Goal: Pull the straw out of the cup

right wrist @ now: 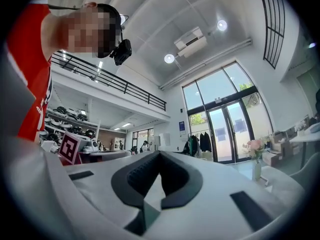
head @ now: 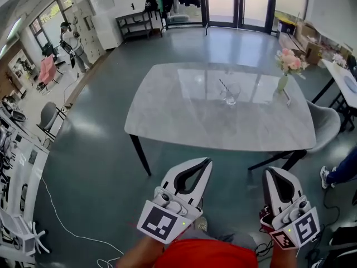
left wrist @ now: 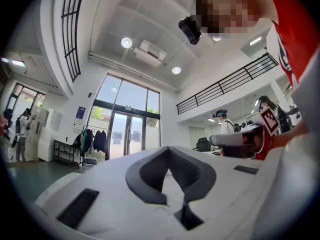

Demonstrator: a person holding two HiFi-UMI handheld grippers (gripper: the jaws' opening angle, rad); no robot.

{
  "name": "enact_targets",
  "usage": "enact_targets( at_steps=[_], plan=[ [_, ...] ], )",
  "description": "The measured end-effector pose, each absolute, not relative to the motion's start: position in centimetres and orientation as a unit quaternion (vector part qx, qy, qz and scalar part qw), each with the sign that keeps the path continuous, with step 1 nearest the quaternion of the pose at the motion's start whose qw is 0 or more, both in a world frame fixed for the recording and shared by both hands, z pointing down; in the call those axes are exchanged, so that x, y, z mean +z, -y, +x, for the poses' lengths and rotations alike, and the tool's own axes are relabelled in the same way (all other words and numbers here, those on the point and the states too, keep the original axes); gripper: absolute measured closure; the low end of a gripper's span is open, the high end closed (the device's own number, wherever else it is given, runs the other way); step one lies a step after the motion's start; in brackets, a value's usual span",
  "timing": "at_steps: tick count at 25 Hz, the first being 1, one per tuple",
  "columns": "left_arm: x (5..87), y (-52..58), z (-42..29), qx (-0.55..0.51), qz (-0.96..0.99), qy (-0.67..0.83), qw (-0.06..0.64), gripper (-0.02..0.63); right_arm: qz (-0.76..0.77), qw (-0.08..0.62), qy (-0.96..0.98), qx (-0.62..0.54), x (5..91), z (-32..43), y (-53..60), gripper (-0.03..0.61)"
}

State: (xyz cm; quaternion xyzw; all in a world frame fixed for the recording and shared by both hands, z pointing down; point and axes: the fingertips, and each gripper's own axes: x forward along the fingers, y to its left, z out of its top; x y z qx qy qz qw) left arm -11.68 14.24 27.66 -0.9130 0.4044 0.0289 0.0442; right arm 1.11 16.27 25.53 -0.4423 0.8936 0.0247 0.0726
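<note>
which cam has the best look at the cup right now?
Head view: the cup stands on the table, straw in it. Neither gripper view shows it; both look over their own jaws into the room.

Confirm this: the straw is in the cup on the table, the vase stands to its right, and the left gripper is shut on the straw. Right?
No. The left gripper is shut on nothing: the head view shows it well short of the table. The straw is in the cup, untouched, with the vase to its right.
</note>
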Motion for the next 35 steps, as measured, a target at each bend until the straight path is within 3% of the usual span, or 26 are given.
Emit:
enact_targets(
  at_steps=[10, 15, 35],
  plan=[
    [29.2, -7.1, -11.0, 0.035, -0.911, -0.41, 0.024, 0.601, -0.442, 0.068, -0.894, 0.017, 26.8, 2.1, -9.8, 0.586],
    [28.6, -1.1, -10.1, 0.057, -0.899, -0.432, 0.05, 0.601, -0.427, 0.075, -0.901, 0.017, 27.3, 3.5, -3.8, 0.586],
    [34.1, 19.3, -5.2, 0.002, -0.861, -0.508, 0.026, 0.6, -0.356, 0.073, -0.932, 0.01, 28.2, 9.1, 16.3, 0.586]
  ],
)
